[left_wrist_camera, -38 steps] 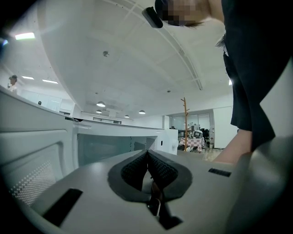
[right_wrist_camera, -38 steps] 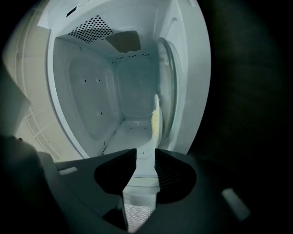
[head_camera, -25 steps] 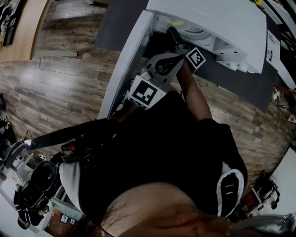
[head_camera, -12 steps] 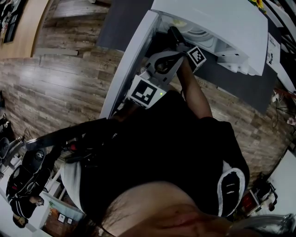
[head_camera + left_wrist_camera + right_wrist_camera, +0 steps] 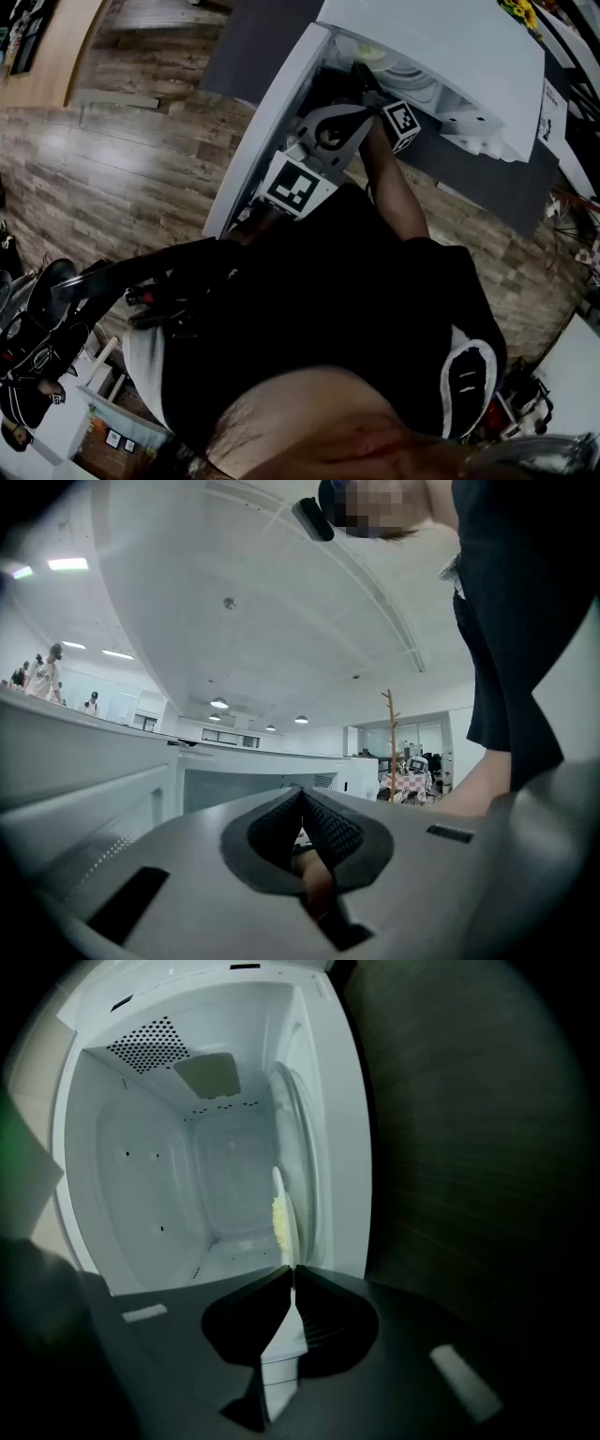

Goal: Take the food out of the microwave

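Note:
The white microwave (image 5: 450,47) stands open, its door (image 5: 272,122) swung toward me. Inside lies a white plate (image 5: 398,67) with yellow food (image 5: 370,52). My right gripper (image 5: 361,75) reaches into the cavity. In the right gripper view the plate (image 5: 278,1194) shows edge-on with the food (image 5: 279,1227) on it, and the right gripper (image 5: 292,1274) is shut on the plate's near rim. My left gripper (image 5: 300,794) is shut and holds nothing, level beside the open door. Its marker cube (image 5: 300,187) shows in the head view, in front of the opening.
The microwave sits on a dark surface (image 5: 487,178) above a wood-plank floor (image 5: 122,178). The cavity's walls (image 5: 141,1176) closely surround the plate. Black equipment (image 5: 37,319) and clutter lie at the lower left. My dark torso fills the lower middle of the head view.
The head view has shifted a little. Neither gripper has visibly moved relative to the microwave.

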Available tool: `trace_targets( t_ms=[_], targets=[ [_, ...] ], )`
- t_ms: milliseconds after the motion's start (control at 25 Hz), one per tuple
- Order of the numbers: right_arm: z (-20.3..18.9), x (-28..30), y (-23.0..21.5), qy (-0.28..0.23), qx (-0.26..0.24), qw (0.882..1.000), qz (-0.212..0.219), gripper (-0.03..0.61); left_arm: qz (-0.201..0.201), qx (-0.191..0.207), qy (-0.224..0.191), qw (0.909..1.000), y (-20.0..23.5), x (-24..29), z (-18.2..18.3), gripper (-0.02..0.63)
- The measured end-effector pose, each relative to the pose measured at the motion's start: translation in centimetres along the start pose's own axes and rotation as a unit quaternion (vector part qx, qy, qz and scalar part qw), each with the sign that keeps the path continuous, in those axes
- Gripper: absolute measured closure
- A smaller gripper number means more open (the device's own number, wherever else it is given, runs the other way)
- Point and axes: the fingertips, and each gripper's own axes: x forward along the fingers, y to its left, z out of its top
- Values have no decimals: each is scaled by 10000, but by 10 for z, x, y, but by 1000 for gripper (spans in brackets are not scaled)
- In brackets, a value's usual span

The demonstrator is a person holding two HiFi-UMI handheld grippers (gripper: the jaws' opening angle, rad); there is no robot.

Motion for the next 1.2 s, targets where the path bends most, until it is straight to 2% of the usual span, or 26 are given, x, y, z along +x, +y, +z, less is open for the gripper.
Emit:
trace_targets(
  t_ms=[320,640,840,1120,1200],
  targets=[
    [-1,-18,1,55,-168,9998,-4,568,33,62,42,10000,3,0,-2,606],
    [2,-32,3,91,-140,9997,203,566,-8,113,115,9999,1,0,-4,606],
    [-1,-28,15,203,-22,9984,534,503,-36,185,161,9997,-1,1,-6,606],
    [5,-22,7,95,196,9989,423,502,18,141,149,9998,1,-2,-6,606],
    [8,-21,6,51,166,9991,390,532,16,144,144,9998,2,-2,-7,606]
  ],
)
